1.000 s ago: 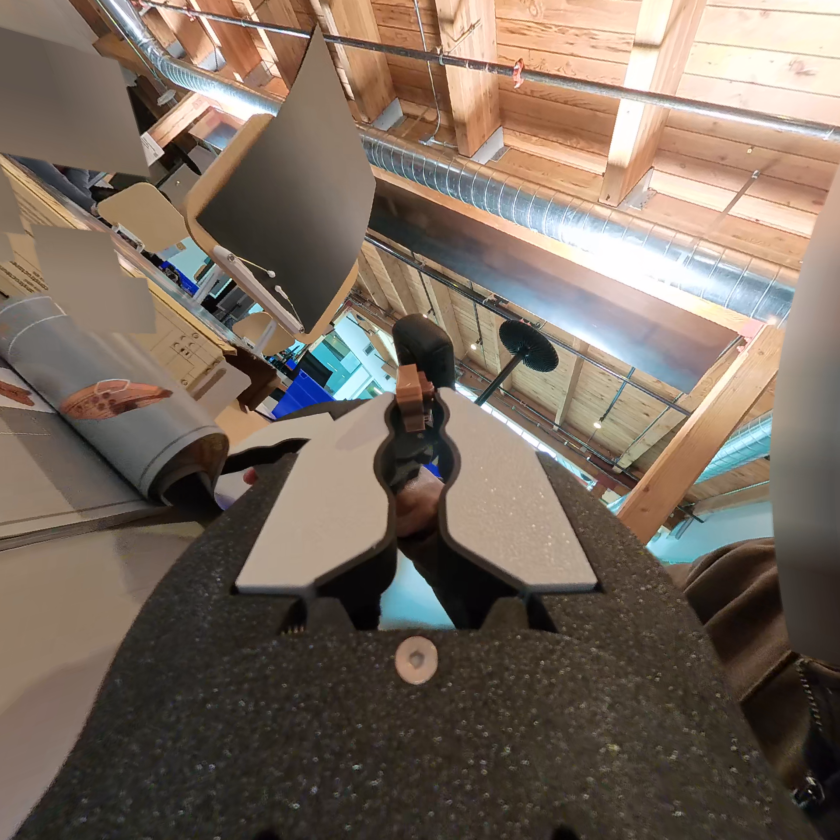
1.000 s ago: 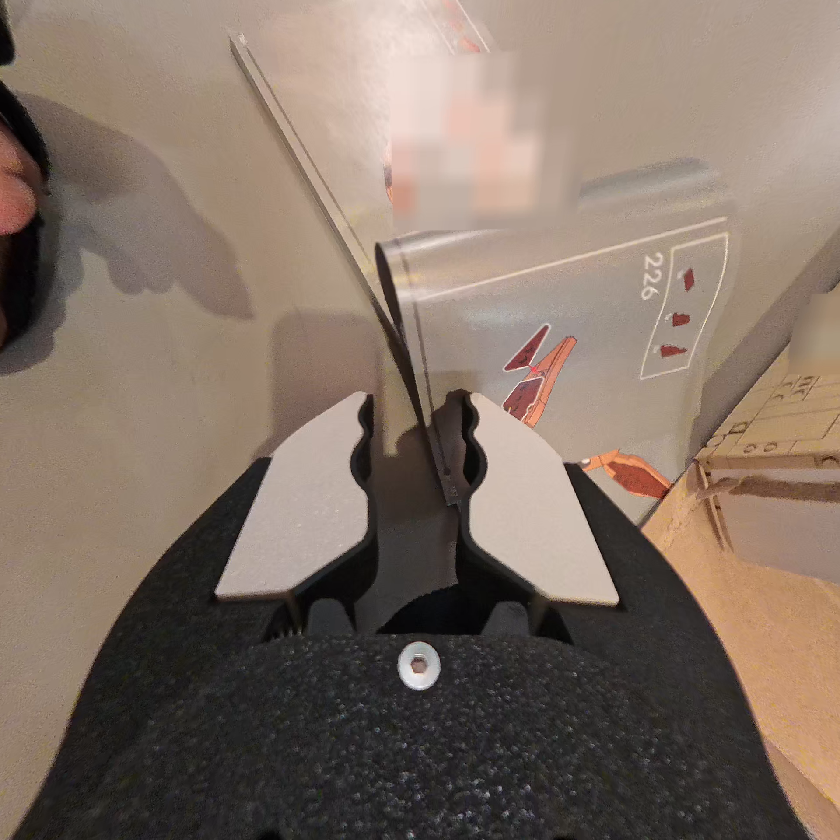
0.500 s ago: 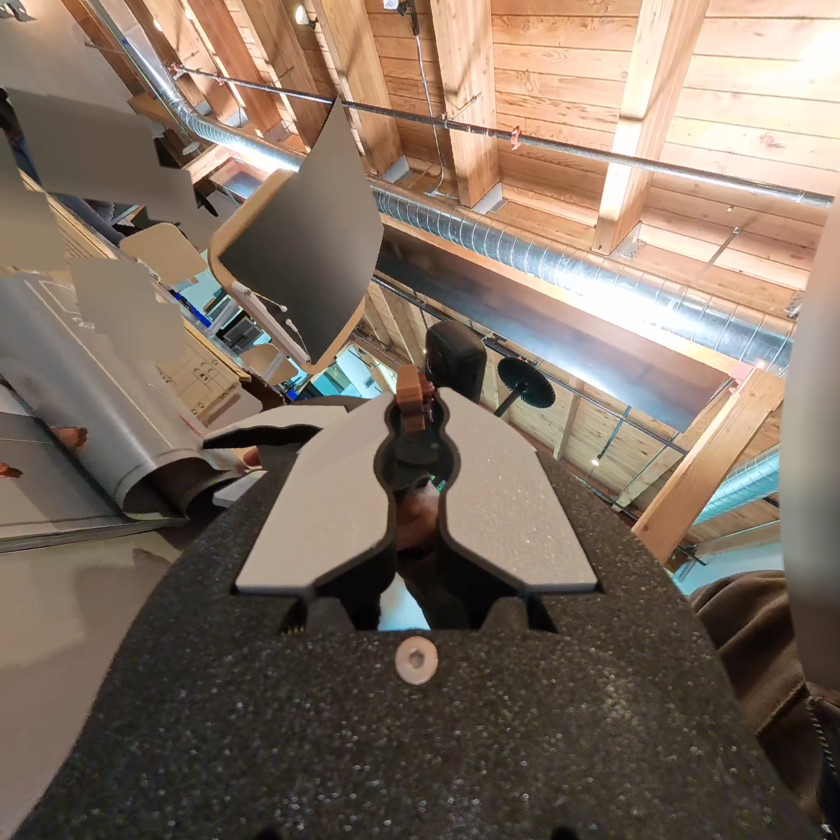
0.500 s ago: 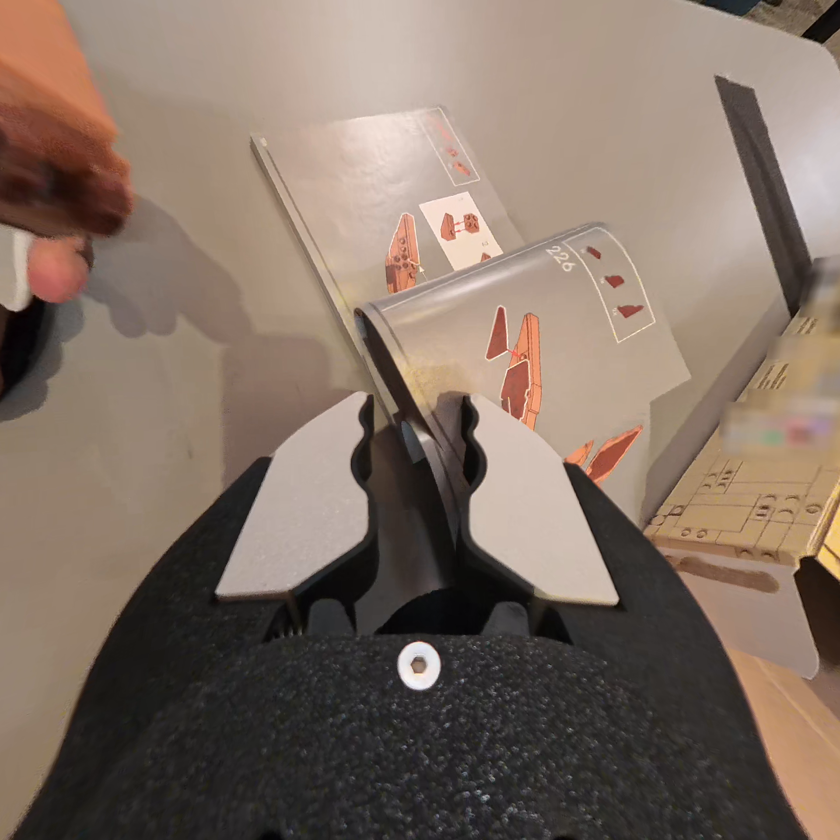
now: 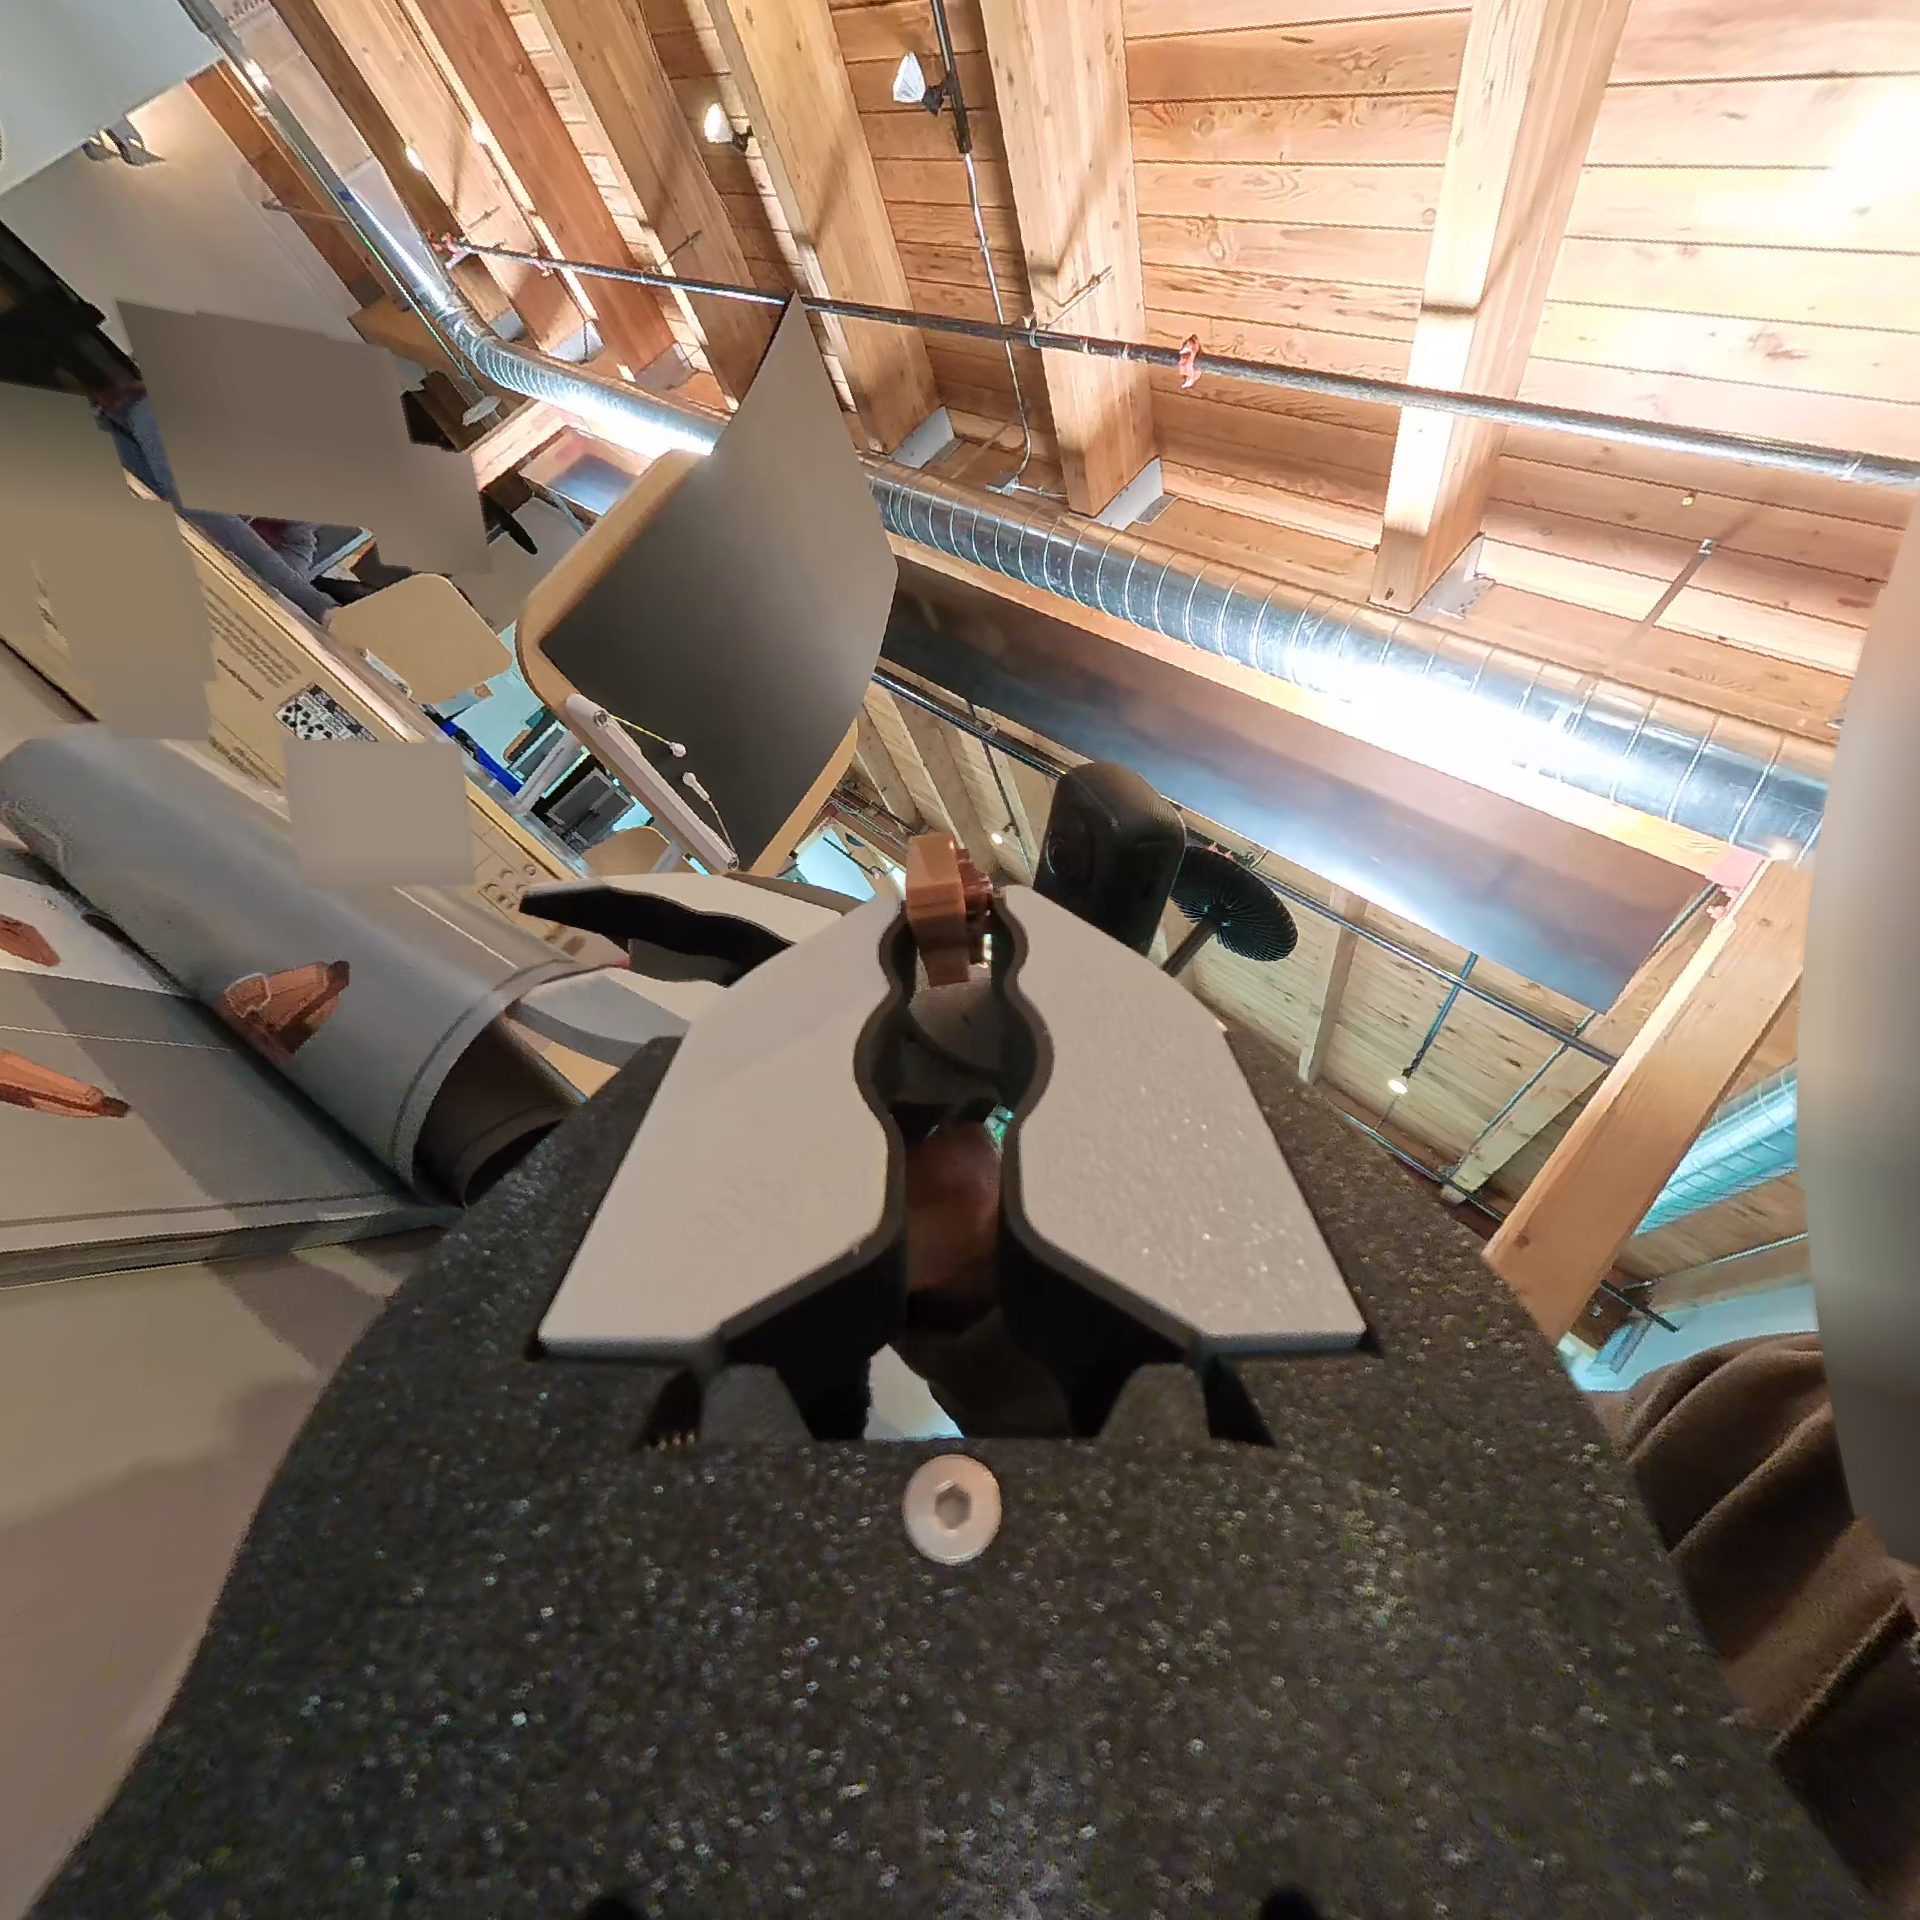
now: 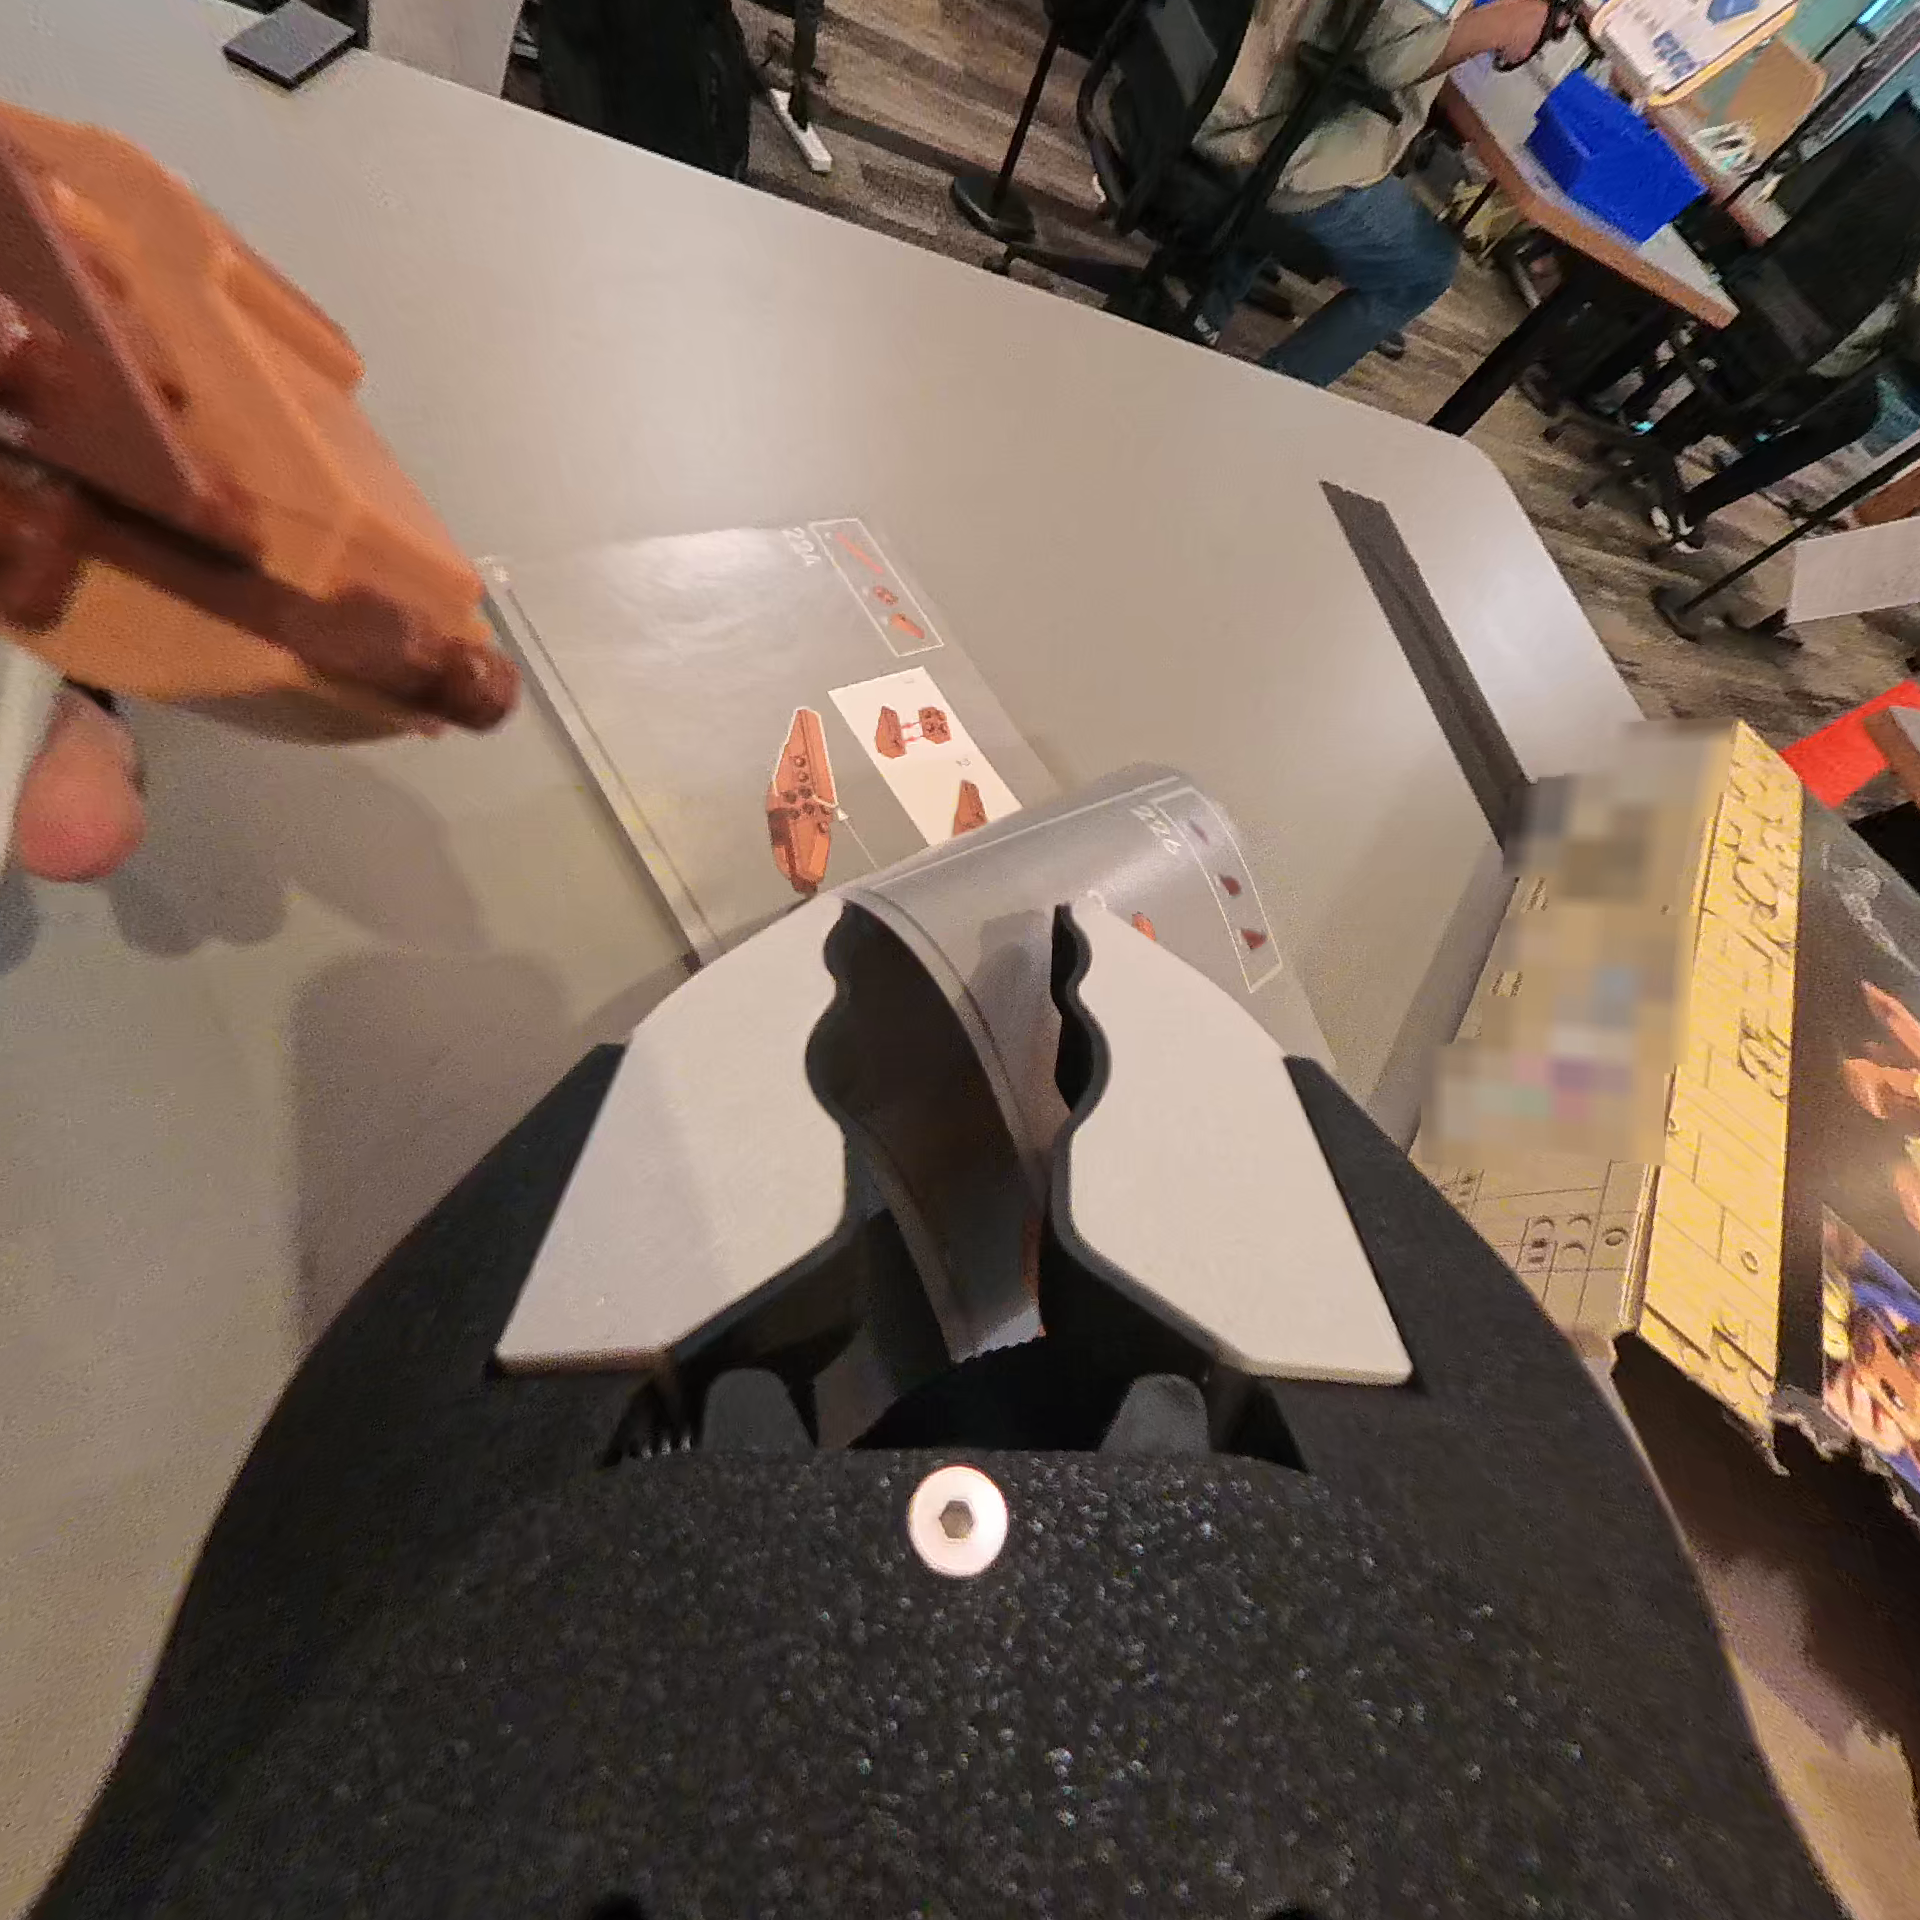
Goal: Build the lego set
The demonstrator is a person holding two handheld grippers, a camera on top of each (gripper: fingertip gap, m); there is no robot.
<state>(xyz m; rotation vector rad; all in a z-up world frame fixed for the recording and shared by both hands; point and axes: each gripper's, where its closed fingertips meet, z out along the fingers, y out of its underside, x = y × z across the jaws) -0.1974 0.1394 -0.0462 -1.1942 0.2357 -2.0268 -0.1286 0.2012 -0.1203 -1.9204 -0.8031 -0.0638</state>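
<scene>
My left gripper [image 5: 954, 925] points up toward the ceiling and is shut on a small brown brick assembly [image 5: 932, 896] at its fingertips. The same assembly shows blurred at the upper left of the right wrist view [image 6: 208, 468], with a person's fingertip [image 6: 73, 810] below it. My right gripper [image 6: 956, 920] is open over an open instruction booklet [image 6: 727, 644] on the grey table [image 6: 727, 343]. A curled page [image 6: 1091, 862] rises between its fingers and leans on the right one, and the pads do not press on it. The right gripper also shows in the left wrist view [image 5: 665, 920], beside the booklet [image 5: 156, 1122].
A printed cardboard box [image 6: 1714, 1039] lies at the right of the booklet. A dark slot [image 6: 1423, 644] runs across the table at the right. Beyond the far edge are chairs, stands and a seated person [image 6: 1330, 125]. A black camera [image 5: 1112, 862] stands past my left fingertips. Some 12 centimeters of space lies between my two pairs of fingers.
My right gripper has tilted up and pulled back, and the page between its fingers has lifted and curled over further. The brown assembly in my left gripper has come into the right view.
</scene>
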